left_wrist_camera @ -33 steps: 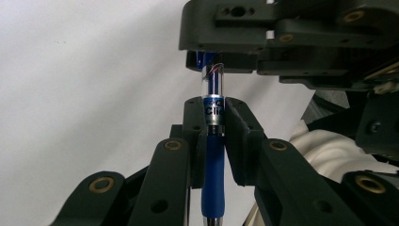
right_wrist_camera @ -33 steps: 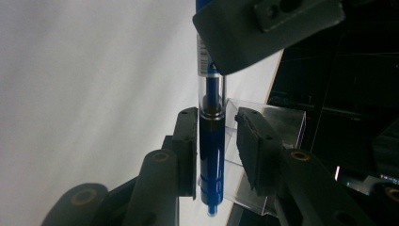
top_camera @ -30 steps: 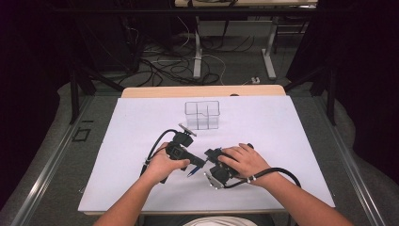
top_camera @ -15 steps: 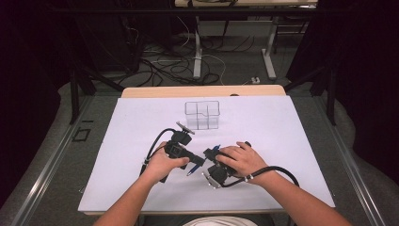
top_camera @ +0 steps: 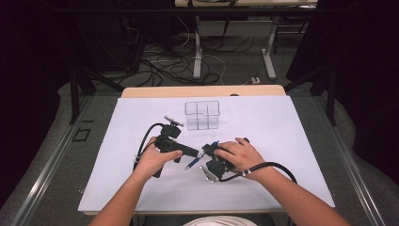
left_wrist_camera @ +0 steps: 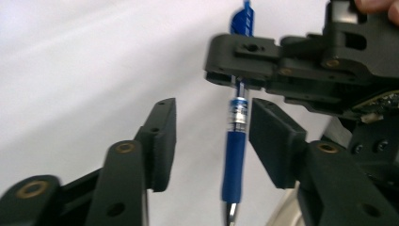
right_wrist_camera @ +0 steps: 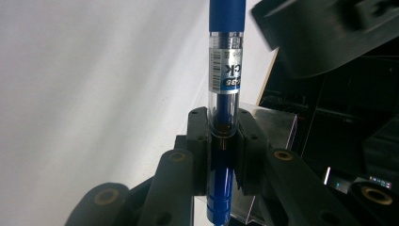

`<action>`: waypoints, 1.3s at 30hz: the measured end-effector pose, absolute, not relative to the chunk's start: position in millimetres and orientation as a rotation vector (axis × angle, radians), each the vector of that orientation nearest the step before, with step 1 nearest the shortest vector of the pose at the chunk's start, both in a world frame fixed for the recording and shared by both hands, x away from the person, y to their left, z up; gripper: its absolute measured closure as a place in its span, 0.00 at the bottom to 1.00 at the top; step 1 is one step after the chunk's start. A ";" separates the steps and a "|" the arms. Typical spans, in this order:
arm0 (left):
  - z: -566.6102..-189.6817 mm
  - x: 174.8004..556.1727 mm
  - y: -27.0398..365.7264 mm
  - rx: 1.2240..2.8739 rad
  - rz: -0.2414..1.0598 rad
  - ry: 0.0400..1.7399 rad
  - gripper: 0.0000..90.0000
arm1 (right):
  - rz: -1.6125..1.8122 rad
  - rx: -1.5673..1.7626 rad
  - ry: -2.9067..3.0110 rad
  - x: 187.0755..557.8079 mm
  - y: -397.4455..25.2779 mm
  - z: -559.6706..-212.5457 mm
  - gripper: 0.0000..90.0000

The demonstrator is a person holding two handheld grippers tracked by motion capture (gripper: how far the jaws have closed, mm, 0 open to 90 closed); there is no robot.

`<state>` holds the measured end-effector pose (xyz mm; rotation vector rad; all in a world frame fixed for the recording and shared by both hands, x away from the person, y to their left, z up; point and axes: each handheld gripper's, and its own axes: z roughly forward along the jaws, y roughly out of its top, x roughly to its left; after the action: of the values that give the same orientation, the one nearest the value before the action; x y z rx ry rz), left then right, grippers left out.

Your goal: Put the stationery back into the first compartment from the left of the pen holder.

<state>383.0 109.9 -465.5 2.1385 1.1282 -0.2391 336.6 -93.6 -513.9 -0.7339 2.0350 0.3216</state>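
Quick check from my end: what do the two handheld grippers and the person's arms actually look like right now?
Both are black. The left gripper carries a grey plate on top and trails a looping black cable. The right gripper trails a thicker black cable. Their fingers are flat black blocks on arms with brass-coloured pivots. The forearms are bare, with no sleeves.

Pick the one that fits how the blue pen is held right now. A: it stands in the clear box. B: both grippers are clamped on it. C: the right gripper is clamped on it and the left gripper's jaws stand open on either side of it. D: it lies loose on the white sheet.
C: the right gripper has its jaws shut on the blue pen, while the left gripper has gaps between its jaws and the barrel.
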 end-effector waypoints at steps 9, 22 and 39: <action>-473.4 394.1 135.9 2.106 -0.059 1.190 0.45 | 0.382 -0.705 2.045 343.3 -87.3 -509.0 0.88; -467.8 403.9 176.9 1.986 0.153 1.236 0.34 | 0.529 -0.593 2.085 355.9 -74.8 -498.1 0.88; -475.3 411.6 205.4 1.966 0.320 1.305 0.20 | 0.773 -0.317 2.176 380.2 -67.2 -483.6 0.88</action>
<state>411.6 205.4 -475.3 1.9659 1.3046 0.3205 380.2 -67.2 -483.6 -0.3173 2.1759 0.7726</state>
